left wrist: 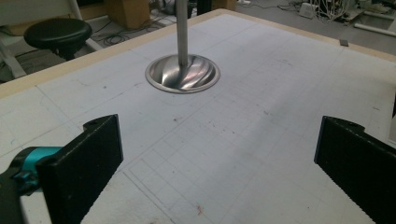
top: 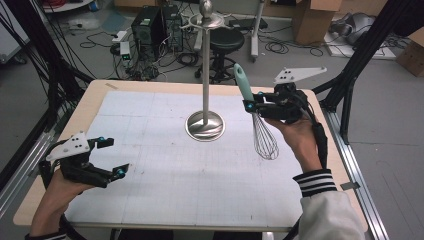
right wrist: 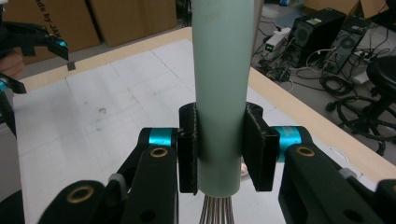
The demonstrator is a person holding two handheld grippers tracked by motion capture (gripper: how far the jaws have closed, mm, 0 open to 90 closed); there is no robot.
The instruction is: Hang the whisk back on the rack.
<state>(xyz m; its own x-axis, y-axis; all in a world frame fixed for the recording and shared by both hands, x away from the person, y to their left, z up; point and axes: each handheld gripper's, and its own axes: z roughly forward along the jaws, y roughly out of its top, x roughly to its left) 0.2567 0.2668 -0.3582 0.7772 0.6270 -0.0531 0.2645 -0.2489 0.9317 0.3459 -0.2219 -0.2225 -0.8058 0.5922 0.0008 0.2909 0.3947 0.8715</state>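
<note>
right hand-held gripper (top: 250, 105) clamped the whisk (top: 255, 117) by its pale green handle, wires hanging above the desk (top: 150, 165) | left hand-held gripper (top: 112, 157) gaped empty | steel stand (top: 205, 125) between | cardboard box (right wrist: 42, 23) print partly legible, perhaps "ds by JA"

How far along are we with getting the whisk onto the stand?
Done: the right tongs are shut on the whisk by its green handle, lifted off the table. In hand: it is held beside the metal stand. Left: hanging it on a hook, probably. The left tongs are open and empty.
</note>
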